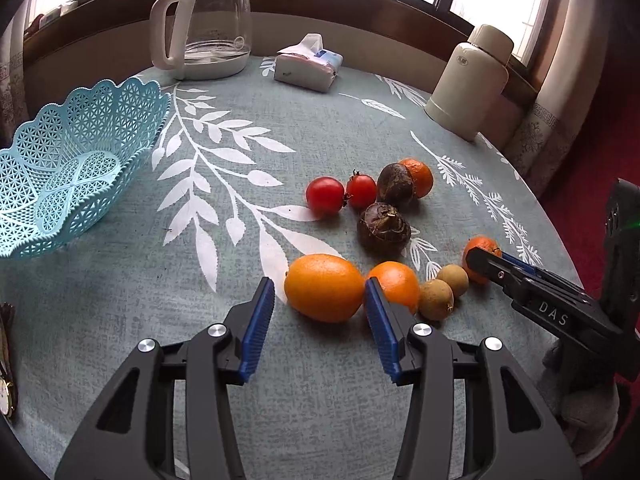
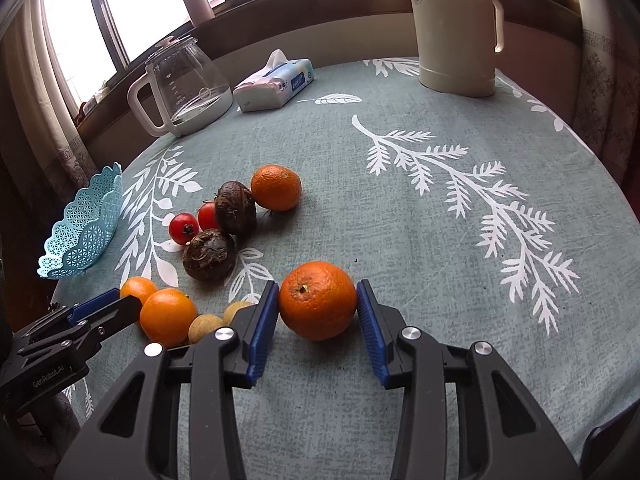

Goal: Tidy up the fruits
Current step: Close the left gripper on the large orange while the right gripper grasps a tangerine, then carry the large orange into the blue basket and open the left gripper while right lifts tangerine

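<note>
Loose fruit lies on the teal leaf-print tablecloth (image 1: 280, 128). My left gripper (image 1: 320, 300) stands open, its blue pads either side of a large orange (image 1: 324, 288), with a gap on the left side. A second orange (image 1: 394, 284) and two tan longans (image 1: 436, 300) sit just right of it. My right gripper (image 2: 318, 308) is shut on a mandarin (image 2: 318, 300) that rests on the cloth, both pads touching it. Two red tomatoes (image 1: 325, 195), two dark brown bulbs (image 1: 383, 226) and another mandarin (image 2: 276, 187) lie farther back. The blue lattice basket (image 1: 80, 152) stands at the left, with nothing in it.
A glass kettle (image 1: 208, 28), a tissue pack (image 1: 308, 64) and a cream thermos (image 1: 468, 80) stand along the far side of the round table. The table's edge drops off at the right, above a red floor (image 1: 592, 184).
</note>
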Action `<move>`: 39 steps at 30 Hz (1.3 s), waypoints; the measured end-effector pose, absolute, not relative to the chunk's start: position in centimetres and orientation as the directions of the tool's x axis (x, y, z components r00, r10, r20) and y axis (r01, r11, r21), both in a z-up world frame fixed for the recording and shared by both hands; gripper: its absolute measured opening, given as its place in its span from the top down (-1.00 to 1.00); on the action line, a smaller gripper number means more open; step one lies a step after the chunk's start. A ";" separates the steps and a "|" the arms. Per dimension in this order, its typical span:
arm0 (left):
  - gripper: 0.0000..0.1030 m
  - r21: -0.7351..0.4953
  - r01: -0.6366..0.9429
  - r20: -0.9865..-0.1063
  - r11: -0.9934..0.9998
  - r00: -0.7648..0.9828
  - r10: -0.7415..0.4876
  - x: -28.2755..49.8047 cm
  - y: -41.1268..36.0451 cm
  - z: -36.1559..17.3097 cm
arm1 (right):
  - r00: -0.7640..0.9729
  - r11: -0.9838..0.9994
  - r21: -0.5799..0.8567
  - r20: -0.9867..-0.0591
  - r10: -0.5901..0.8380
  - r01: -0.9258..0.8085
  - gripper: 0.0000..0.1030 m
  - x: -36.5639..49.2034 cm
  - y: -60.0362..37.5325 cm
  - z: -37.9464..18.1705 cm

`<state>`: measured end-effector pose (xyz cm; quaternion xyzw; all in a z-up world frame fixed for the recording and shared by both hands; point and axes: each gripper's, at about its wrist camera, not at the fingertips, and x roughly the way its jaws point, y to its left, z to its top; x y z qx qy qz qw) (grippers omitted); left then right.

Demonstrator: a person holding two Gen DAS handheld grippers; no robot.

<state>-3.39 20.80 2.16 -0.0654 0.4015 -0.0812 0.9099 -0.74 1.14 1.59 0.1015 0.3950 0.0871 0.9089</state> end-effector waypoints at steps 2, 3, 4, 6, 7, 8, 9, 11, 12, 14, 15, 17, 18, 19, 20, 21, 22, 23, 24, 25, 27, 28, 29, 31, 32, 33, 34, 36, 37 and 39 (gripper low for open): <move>0.06 -0.192 0.113 -0.728 0.975 0.650 -0.219 -2.7 20.5 1.9 | 0.673 0.964 0.253 -0.700 0.238 -0.078 0.21 -0.8 1.1 1.6; 0.06 -0.199 0.119 -0.730 0.973 0.644 -0.228 -2.4 20.5 1.8 | 0.673 0.964 0.255 -0.699 0.240 -0.078 0.21 -0.8 1.1 1.6; 0.06 -0.208 0.123 -0.733 0.970 0.638 -0.238 -2.1 20.5 1.7 | 0.673 0.963 0.258 -0.699 0.242 -0.078 0.21 -0.8 1.1 1.6; 0.06 -0.224 0.127 -0.739 0.966 0.625 -0.253 -1.7 20.5 1.4 | 0.672 0.962 0.263 -0.699 0.246 -0.078 0.21 -0.8 1.0 1.5; 0.06 -0.228 0.126 -0.742 0.965 0.620 -0.256 -1.5 20.5 1.3 | 0.671 0.961 0.264 -0.699 0.247 -0.079 0.21 -0.8 1.0 1.5; 0.06 -0.232 0.126 -0.739 0.964 0.622 -0.259 -1.5 20.4 1.2 | 0.670 0.961 0.264 -0.700 0.248 -0.080 0.21 -0.7 1.1 1.4; 0.07 -0.231 0.127 -0.737 0.965 0.624 -0.259 -1.5 20.4 1.2 | 0.670 0.961 0.263 -0.700 0.248 -0.081 0.21 -0.7 1.1 1.4; 0.09 -0.226 0.130 -0.733 0.965 0.630 -0.256 -1.6 20.3 1.2 | 0.670 0.961 0.263 -0.700 0.248 -0.081 0.21 -0.7 1.1 1.4; 0.09 -0.221 0.129 -0.730 0.967 0.635 -0.252 -1.7 20.2 1.2 | 0.670 0.961 0.263 -0.699 0.248 -0.081 0.21 -0.7 1.1 1.4; 0.10 -0.198 0.123 -0.726 0.972 0.648 -0.230 -2.0 20.0 1.3 | 0.671 0.961 0.266 -0.698 0.250 -0.081 0.21 -0.7 1.1 1.5; 0.10 -0.184 0.115 -0.722 0.976 0.658 -0.214 -2.2 20.0 1.3 | 0.671 0.961 0.266 -0.698 0.250 -0.081 0.21 -0.7 1.2 1.5; 0.10 -0.168 0.105 -0.710 0.980 0.677 -0.194 -2.5 19.9 1.6 | 0.672 0.961 0.266 -0.697 0.250 -0.082 0.22 -0.7 1.2 1.5; 0.10 -0.160 0.099 -0.702 0.982 0.688 -0.184 -2.8 19.9 1.8 | 0.673 0.961 0.265 -0.696 0.250 -0.082 0.22 -0.7 1.1 1.5; 0.10 -0.153 0.094 -0.695 0.984 0.698 -0.175 -2.9 20.0 2.0 | 0.675 0.961 0.265 -0.695 0.249 -0.082 0.22 -0.8 1.2 1.5; 0.10 -0.146 0.088 -0.687 0.985 0.708 -0.165 -3.2 20.0 2.1 | 0.676 0.961 0.264 -0.694 0.249 -0.083 0.22 -0.8 1.1 1.5; 0.10 -0.140 0.082 -0.679 0.987 0.717 -0.156 -3.4 20.0 2.2 | 0.677 0.961 0.264 -0.693 0.248 -0.083 0.22 -0.8 1.1 1.5; 0.10 -0.133 0.074 -0.672 0.988 0.726 -0.145 -3.6 20.1 2.4 | 0.679 0.962 0.262 -0.692 0.247 -0.083 0.22 -0.8 1.1 1.5; 0.10 -0.126 0.064 -0.664 0.990 0.736 -0.132 -3.8 20.2 2.5 | 0.681 0.962 0.260 -0.691 0.245 -0.082 0.21 -0.9 1.1 1.6; 0.10 -0.116 0.052 -0.654 0.992 0.748 -0.116 -4.0 20.2 2.6 | 0.683 0.963 0.257 -0.689 0.241 -0.081 0.22 -1.0 1.1 1.6; 0.10 -0.106 0.041 -0.645 0.994 0.757 -0.100 -4.3 20.2 2.8 | 0.686 0.964 0.253 -0.687 0.238 -0.081 0.22 -1.1 1.1 1.7; 0.10 -0.092 0.027 -0.628 0.995 0.774 -0.079 -4.6 20.2 3.1 | 0.693 0.967 0.241 -0.684 0.227 -0.079 0.22 -1.2 1.2 1.8; 0.10 -0.086 0.020 -0.620 0.996 0.781 -0.070 -4.8 20.2 3.2 | 0.696 0.969 0.236 -0.682 0.223 -0.079 0.22 -1.3 1.3 1.8; 0.10 -0.082 0.015 -0.614 0.997 0.787 -0.062 -4.9 20.3 3.3 | 0.699 0.970 0.230 -0.681 0.219 -0.080 0.22 -1.4 1.3 1.9; 0.10 -0.082 0.003 -0.604 0.997 0.795 -0.052 -5.2 20.4 3.6 | 0.706 0.974 0.213 -0.678 0.203 -0.076 0.22 -1.5 1.5 2.0; 0.10 -0.087 -0.003 -0.601 0.996 0.798 -0.050 -5.3 20.6 3.6 | 0.710 0.976 0.204 -0.676 0.195 -0.074 0.22 -1.5 1.5 2.1; 0.10 -0.094 -0.010 -0.599 0.996 0.799 -0.049 -5.3 20.8 3.7 | 0.714 0.978 0.195 -0.674 0.187 -0.072 0.22 -1.6 1.6 2.2; 0.10 -0.102 -0.017 -0.598 0.995 0.800 -0.048 -5.3 21.0 3.7 | 0.718 0.980 0.186 -0.672 0.179 -0.071 0.22 -1.7 1.7 2.3; 0.10 -0.116 -0.028 -0.598 0.993 0.800 -0.047 -5.5 21.4 3.9 | 0.725 0.983 0.173 -0.668 0.168 -0.068 0.22 -1.8 1.8 2.5; 0.09 -0.122 -0.032 -0.598 0.992 0.800 -0.048 -5.6 21.6 3.9 | 0.727 0.983 0.169 -0.666 0.165 -0.068 0.23 -1.9 1.8 2.7; 0.10 -0.128 -0.036 -0.596 0.991 0.801 -0.048 -5.9 21.8 4.1 | 0.729 0.983 0.170 -0.664 0.167 -0.070 0.26 -2.0 1.8 2.8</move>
